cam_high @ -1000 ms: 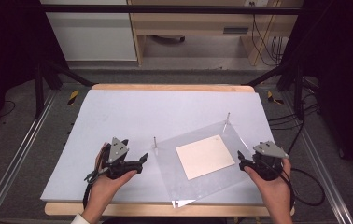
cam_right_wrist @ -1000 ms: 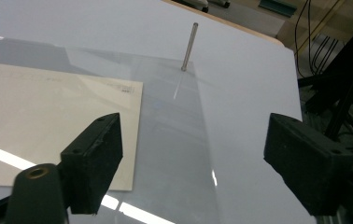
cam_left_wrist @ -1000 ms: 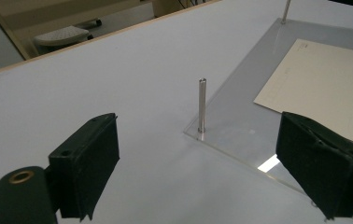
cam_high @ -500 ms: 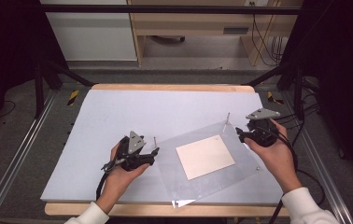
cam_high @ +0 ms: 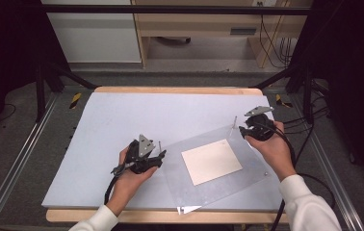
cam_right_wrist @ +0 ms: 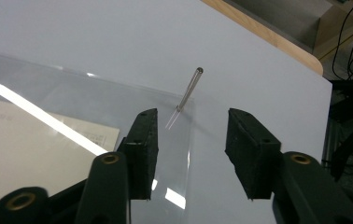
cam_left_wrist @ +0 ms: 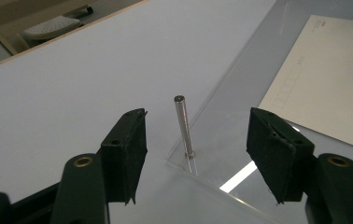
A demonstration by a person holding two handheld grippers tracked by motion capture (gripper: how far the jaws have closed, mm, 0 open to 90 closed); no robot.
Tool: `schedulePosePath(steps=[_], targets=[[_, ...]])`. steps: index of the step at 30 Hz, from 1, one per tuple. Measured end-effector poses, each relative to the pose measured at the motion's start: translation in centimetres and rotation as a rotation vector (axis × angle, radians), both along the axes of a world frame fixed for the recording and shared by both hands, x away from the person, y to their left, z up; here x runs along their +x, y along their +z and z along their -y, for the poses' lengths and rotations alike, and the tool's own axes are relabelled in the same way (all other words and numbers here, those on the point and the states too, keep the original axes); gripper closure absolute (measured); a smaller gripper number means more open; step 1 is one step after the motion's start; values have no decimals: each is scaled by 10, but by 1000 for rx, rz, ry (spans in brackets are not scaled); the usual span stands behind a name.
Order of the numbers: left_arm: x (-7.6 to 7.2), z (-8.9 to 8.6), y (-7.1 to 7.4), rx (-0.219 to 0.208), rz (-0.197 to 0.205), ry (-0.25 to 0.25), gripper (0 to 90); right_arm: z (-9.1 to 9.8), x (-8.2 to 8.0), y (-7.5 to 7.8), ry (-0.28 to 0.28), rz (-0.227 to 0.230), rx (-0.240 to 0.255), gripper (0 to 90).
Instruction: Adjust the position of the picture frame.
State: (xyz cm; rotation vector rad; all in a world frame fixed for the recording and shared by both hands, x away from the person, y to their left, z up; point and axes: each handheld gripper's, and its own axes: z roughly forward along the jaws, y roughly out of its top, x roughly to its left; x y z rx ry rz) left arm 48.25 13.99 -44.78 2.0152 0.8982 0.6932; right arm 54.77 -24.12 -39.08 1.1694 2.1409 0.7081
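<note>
The clear sheet has edges that almost vanish against the table; print on the paper is too faint to read; its far side is cut off.

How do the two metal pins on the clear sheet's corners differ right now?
The left pin rises between the left gripper's open fingers; the right pin stands beyond the right gripper's open fingers. The left pin looks upright in its view, the right pin slanted. Both are slim, silvery, at corners of the clear sheet.
</note>
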Motion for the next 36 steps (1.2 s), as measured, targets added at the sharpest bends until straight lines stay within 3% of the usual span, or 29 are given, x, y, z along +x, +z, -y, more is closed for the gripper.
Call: schedulePosePath(steps=[7,11,19,28,36], targets=[[8,0,-8,-13,-26,20,401,6,19,-15,-24,-2,83,620],[11,0,-12,-29,-51,28,423,7,26,-21,-18,-14,105,638],[16,5,-18,-18,-67,25,468,4,49,-44,-13,-50,160,675],[16,6,-19,-16,-61,21,472,2,65,-62,-35,-72,197,722],[16,3,-17,-19,-67,25,477,-3,73,-68,-42,-80,185,766]])
